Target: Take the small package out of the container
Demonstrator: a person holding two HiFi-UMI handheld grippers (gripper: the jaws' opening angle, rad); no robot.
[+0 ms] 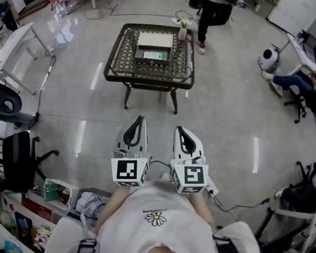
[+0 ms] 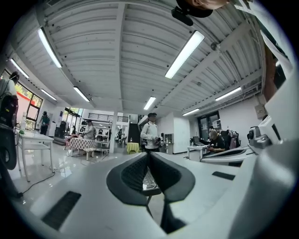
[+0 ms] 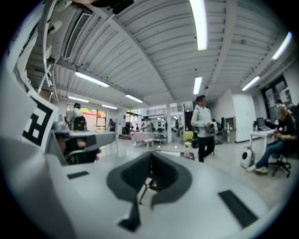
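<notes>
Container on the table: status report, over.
Both shut, empty: left tool, right tool. Container on table far ahead, untouched. Nothing but floor between.

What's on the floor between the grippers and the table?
Only bare floor lies between the left gripper, the right gripper and the table, in the head view.

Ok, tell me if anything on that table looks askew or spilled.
Nothing stands out. The container sits square on the lattice table, the bottle at its far right corner stands upright, and nothing looks spilled.
</notes>
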